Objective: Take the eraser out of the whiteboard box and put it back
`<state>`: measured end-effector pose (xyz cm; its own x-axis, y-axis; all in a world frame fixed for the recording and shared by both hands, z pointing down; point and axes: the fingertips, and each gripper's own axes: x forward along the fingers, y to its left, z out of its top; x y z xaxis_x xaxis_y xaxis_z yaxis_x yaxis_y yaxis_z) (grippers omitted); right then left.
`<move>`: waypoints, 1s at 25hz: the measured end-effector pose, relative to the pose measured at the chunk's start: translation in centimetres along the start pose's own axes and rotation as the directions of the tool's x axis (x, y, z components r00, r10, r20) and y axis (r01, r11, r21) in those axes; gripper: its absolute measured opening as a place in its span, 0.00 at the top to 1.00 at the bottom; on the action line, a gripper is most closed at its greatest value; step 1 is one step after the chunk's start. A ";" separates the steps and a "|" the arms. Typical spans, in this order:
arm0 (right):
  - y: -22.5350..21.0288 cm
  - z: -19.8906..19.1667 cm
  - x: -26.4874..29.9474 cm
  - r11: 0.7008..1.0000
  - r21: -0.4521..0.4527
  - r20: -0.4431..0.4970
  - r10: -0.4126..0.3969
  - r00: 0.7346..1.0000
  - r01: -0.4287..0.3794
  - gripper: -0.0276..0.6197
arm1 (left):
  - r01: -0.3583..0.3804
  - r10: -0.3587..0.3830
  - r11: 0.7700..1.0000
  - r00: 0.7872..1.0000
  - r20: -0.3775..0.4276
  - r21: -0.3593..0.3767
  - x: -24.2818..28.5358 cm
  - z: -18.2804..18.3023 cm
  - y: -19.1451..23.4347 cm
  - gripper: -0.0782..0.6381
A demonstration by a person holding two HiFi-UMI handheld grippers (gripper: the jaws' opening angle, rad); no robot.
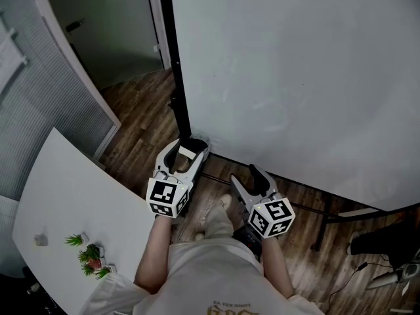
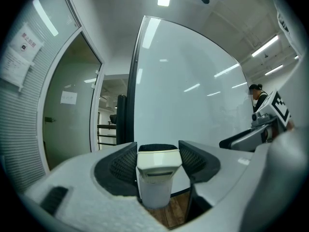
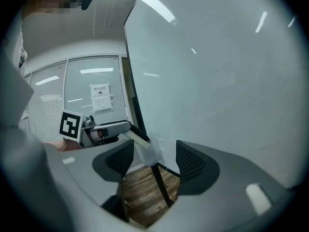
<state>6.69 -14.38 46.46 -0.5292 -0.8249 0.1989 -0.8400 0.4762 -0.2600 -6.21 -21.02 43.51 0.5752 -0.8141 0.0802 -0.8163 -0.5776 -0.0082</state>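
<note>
My left gripper (image 1: 189, 146) is shut on the eraser (image 1: 188, 152), a cream-white block with black felt along its top. It holds the eraser level at the whiteboard's (image 1: 295, 77) lower left corner. In the left gripper view the eraser (image 2: 158, 164) fills the gap between the ribbed pads. In the right gripper view the eraser (image 3: 136, 138) reaches from the left gripper (image 3: 126, 129) to a translucent box (image 3: 151, 153) on the board's edge, and its far end looks to be inside. My right gripper (image 1: 245, 178) hangs open and empty, right of the left one and lower in the head view.
A white table (image 1: 79, 202) with small potted plants (image 1: 88, 254) stands at the left. The whiteboard's dark stand foot (image 1: 321, 222) runs over the wood floor at the right. A glass partition and a doorway (image 1: 111, 38) lie behind on the left.
</note>
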 end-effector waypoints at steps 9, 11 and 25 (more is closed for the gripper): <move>0.8 0.0 -0.2 1.000 -0.009 0.004 0.009 1.000 -0.009 0.53 | 0.003 -0.003 1.000 1.000 0.023 -0.003 -1.0 0.9 -0.1 0.52; 1.0 0.1 -0.3 1.000 -0.010 0.006 0.010 1.000 -0.010 0.53 | 0.001 -0.001 1.000 1.000 0.026 -0.007 -1.2 1.0 -0.1 0.52; 2.1 0.4 -0.6 1.000 -0.023 0.021 0.015 1.000 -0.014 0.53 | 0.009 -0.009 1.000 0.998 0.067 0.000 -2.7 2.6 -0.4 0.52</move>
<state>5.28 -13.00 45.40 -0.5388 -0.8240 0.1751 -0.8349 0.4948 -0.2409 -7.27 -18.74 40.75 0.5851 -0.8109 0.0134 -0.8109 -0.5852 -0.0072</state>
